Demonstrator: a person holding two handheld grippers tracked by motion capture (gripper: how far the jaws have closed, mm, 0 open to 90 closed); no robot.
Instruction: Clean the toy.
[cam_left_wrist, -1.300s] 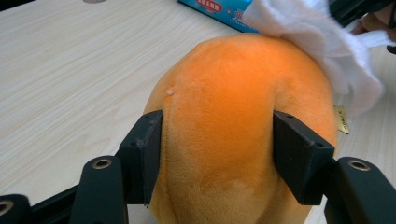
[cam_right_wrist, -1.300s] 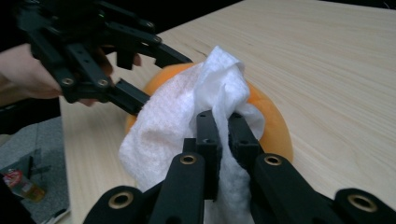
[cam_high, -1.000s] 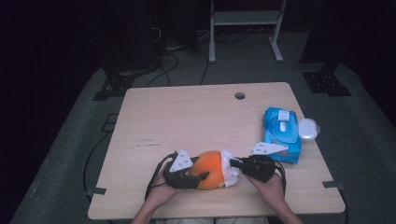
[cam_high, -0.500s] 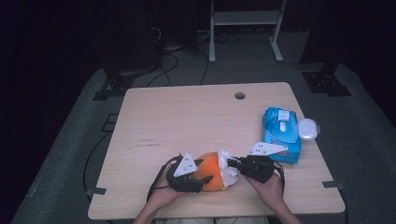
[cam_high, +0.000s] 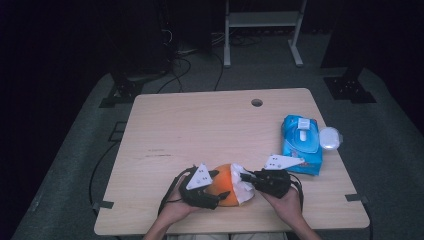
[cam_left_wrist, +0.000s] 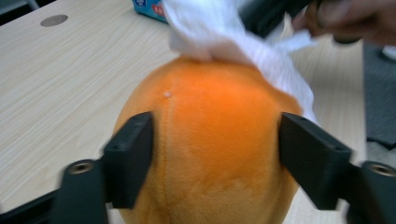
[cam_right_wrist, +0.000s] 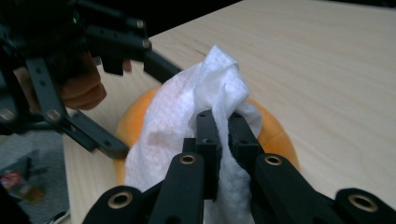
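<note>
High view, contents listed by size. Item one: pale wood-grain counter (cam_high: 210, 130), rectangular, with a small round cable hole (cam_high: 257, 102) near its far edge. Item two: blue soft-pack of wet wipes (cam_high: 301, 144) with a white flip lid, lying flat near the counter's right edge; a small round translucent white cap (cam_high: 330, 138) rests just beside it, at the edge. Item three: round orange plush ball (cam_high: 226, 185), soft velour surface with a faint seam, sitting on the counter close to my near edge, between my two hands. Item four: crumpled white wet-wipe cloth (cam_high: 244, 184), draped over the right flank of the plush ball and touching it.

Item five: my left gripper (cam_high: 215, 186), black, with a grey three-cornered plate on top. In the left gripper view its fingers (cam_left_wrist: 128, 165) are spread wide around the orange plush ball (cam_left_wrist: 210, 154), one pad on each side, pressed against the fabric so that the ball is clasped between them; the white cloth (cam_left_wrist: 233, 42) lies over the ball's far top.

Item six: my right gripper (cam_high: 245, 177), black, likewise plated. In the right gripper view its fingers (cam_right_wrist: 208, 135) are drawn nearly together, pinching a bunched fold of the white cloth (cam_right_wrist: 187, 116), which lies against the ball (cam_right_wrist: 271, 130).
</note>
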